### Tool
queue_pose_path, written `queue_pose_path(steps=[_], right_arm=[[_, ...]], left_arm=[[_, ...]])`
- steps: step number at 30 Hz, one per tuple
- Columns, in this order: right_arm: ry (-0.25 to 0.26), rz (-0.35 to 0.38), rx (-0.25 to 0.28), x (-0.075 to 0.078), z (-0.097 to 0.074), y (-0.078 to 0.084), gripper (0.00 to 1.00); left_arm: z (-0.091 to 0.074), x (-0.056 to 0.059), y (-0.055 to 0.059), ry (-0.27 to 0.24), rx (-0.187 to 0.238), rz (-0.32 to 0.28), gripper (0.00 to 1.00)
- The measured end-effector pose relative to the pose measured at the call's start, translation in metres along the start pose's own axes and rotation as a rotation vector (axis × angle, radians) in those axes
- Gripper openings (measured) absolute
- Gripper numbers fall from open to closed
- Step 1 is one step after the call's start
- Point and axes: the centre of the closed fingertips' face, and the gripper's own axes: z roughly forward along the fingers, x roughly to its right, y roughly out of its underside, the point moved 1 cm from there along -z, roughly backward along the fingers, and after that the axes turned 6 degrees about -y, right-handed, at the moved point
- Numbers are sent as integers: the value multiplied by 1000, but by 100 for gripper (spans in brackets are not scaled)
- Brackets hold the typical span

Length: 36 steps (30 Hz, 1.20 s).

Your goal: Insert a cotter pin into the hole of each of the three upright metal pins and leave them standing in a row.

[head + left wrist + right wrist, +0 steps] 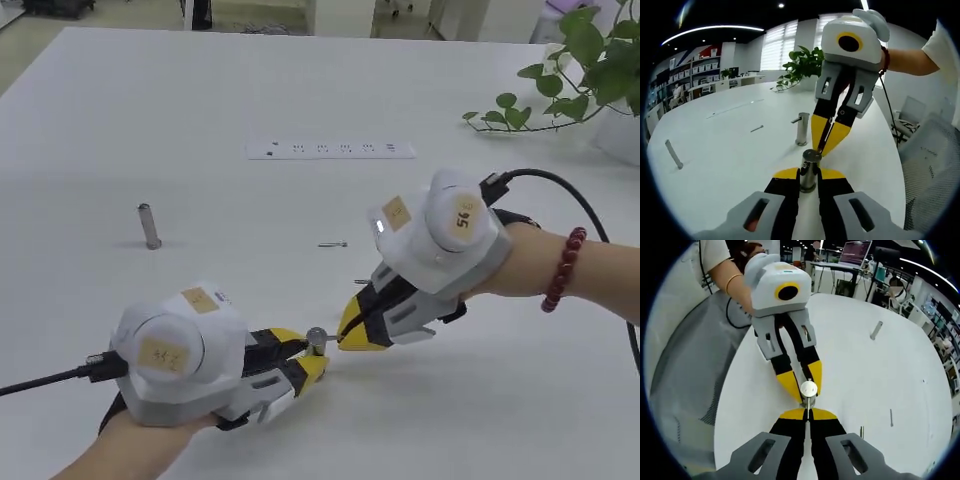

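Yellow round sticker [465, 215] on right gripper [347, 335] body: "56". Square label [397, 212] beside it, two labels [163, 355] on left gripper [312, 358]: handwriting unreadable

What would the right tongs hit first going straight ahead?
The upright metal pin clamped in the left tongs; it stands at the tips of the right tongs, which seem to pinch a cotter pin.

white table [300, 90]; on it a power strip [330, 150], a standing metal pin [149, 226], a loose cotter pin [333, 244]
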Motion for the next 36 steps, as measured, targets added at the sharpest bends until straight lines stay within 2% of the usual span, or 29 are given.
queue_pose_path(steps=[12, 16, 18, 24, 26, 30, 36], right_arm=[[3, 40, 15, 0, 3, -4, 5], [18, 50, 13, -2, 7, 2, 13], [19, 59, 35, -4, 5, 1, 13], [44, 64, 46, -3, -3, 3, 11], [50, 62, 67, -2, -6, 0, 9], [52, 67, 76, -1, -7, 0, 6], [49, 63, 90, -2, -5, -4, 5]], left_arm=[[1, 0, 0, -6, 5, 3, 12], [1, 1, 0, -6, 1, 9, 12], [1, 1, 0, -6, 1, 11, 12], [1, 1, 0, -12, 8, -5, 12], [1, 0, 0, -13, 9, -1, 12], [1, 0, 0, -11, 10, -2, 12], [2, -1, 2, -4, 14, -25, 12]])
